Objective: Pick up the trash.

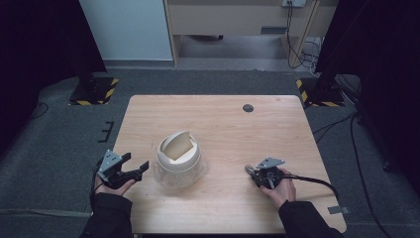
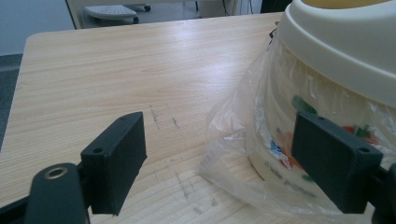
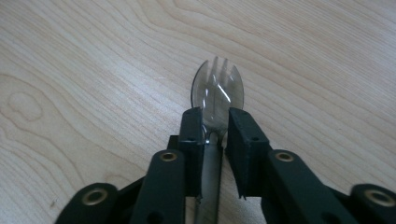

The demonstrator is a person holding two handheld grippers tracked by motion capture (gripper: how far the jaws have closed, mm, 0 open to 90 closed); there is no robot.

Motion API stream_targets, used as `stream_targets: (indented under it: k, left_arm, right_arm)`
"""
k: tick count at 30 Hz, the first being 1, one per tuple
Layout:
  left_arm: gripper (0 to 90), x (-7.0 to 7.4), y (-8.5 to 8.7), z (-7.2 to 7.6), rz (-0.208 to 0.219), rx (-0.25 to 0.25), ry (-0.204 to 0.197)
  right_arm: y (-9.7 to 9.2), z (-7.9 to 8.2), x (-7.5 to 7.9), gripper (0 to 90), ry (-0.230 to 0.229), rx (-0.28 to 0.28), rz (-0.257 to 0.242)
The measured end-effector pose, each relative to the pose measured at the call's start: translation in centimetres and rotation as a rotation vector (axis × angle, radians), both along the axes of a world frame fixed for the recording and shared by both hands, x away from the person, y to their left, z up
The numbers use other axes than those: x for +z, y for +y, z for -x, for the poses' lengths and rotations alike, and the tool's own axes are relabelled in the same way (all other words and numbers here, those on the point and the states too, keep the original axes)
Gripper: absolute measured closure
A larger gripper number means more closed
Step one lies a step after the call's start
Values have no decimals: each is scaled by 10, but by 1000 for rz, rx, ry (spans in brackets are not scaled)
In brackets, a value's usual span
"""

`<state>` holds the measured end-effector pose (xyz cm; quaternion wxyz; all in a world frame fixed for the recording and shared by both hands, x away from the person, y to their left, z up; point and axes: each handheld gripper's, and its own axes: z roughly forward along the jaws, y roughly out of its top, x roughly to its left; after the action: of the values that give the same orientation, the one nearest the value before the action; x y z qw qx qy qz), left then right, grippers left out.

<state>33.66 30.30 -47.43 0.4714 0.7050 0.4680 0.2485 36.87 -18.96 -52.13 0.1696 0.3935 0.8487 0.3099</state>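
A small cream swing-lid bin [image 1: 178, 157] lined with a clear plastic bag [image 2: 243, 140] stands near the table's front middle. My left gripper [image 1: 136, 167] is open just left of it; in the left gripper view its jaws straddle the bag's bulge, one pad [image 2: 334, 161] against the bin's side. My right gripper [image 1: 253, 173] rests low on the table at the front right, shut on a clear plastic spork [image 3: 216, 93] whose tined head sticks out past the jaws, close above the wood.
The wooden table [image 1: 233, 124] has a round grommet [image 1: 248, 108] at the back. The right gripper's cable [image 1: 317, 182] trails off to the right. Grey carpet surrounds the table; stand bases with hazard tape [image 1: 94, 91] sit behind.
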Motion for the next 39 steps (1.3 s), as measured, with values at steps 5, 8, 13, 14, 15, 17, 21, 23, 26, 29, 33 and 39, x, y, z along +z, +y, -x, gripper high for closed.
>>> stream_targets:
  k: [5, 8, 13, 14, 15, 17, 21, 23, 26, 29, 33, 39]
  left_arm:
    - [175, 0, 0, 0, 1, 0, 0]
    - [176, 0, 0, 0, 2, 0, -1]
    - [175, 1, 0, 1, 2, -1, -2]
    - [175, 1, 0, 1, 2, -1, -2]
    - [176, 1, 0, 1, 2, -1, -2]
    - [175, 1, 0, 1, 2, -1, -2]
    - [177, 2, -1, 1, 7, -2, -10]
    - [178, 2, -1, 1, 9, -2, -13]
    - [178, 3, -1, 1, 14, -3, -16]
    - [178, 3, -1, 2, 19, -2, -18]
    - [178, 5, -1, 2, 24, -1, -26]
    - [180, 6, -3, 2, 34, -6, -33]
  right_arm:
    - [-1, -1, 1, 728, 11, -6, 1]
    - [-3, 0, 3, 726, 18, -5, 8]
    - [-3, 2, 3, 774, 34, -10, 6]
    - [-3, 2, 3, 774, 34, -10, 6]
    - [-2, 2, 2, 795, 32, -17, -2]
    - [-2, 2, 2, 796, 32, -21, -5]
    - [-2, 1, 2, 800, 41, -31, -9]
    - [-2, 1, 3, 800, 41, -32, -9]
    - [-4, 0, 8, 800, 16, -35, -41]
    - [-9, -1, 15, 800, -27, -42, -80]
    - [-16, -3, 24, 800, -69, -42, -144]
    - [-31, -7, 41, 800, -140, -61, -239]
